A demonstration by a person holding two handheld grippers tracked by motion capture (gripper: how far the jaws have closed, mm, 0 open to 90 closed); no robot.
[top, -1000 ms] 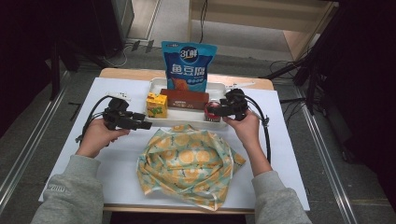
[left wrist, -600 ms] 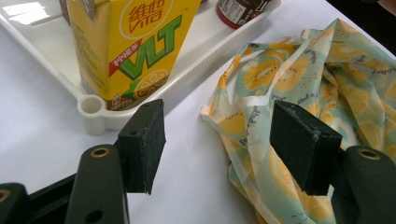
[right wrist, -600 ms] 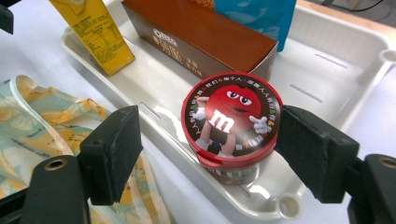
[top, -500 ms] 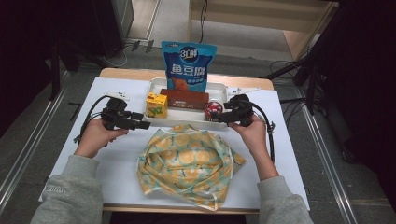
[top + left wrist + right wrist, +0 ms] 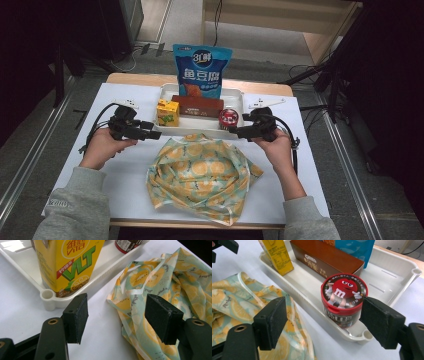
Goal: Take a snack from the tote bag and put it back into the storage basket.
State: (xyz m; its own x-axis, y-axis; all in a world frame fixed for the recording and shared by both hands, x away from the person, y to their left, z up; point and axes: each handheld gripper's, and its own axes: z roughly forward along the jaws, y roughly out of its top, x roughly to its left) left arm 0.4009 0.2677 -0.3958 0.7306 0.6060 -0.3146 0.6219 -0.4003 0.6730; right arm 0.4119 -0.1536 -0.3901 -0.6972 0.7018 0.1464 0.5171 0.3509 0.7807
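Two grippers hang at mid-frame in the high view, one at each front corner of a white tray (image 5: 165,90) where four snacks stand: a yellow carton (image 5: 167,113) at the left end, a brown box (image 5: 198,106) in the middle, a red-lidded tub (image 5: 229,119) at the right end, and a blue pouch (image 5: 202,70) propped upright behind them. Below the tray, a lemon-print bag (image 5: 200,175) lies crumpled on the white table (image 5: 75,165), its mouth seemingly turned toward the tray, likely to take the snacks.

The left gripper (image 5: 150,134), jaws spread and empty, points across the table toward the bag's upper left edge. In the left gripper view the bag's rim and a pale strap lie between the pads, so this hand appears placed to lift the cloth and hold it open.

The right gripper (image 5: 235,132), jaws likewise spread wide with nothing between them, faces the tub. In the right gripper view the tub sits at centre frame in the tray's near corner, just ahead of the pads, apparently lined up to be grasped first.

The tub is nearest the right hand (image 5: 274,150), which probably explains the choice.
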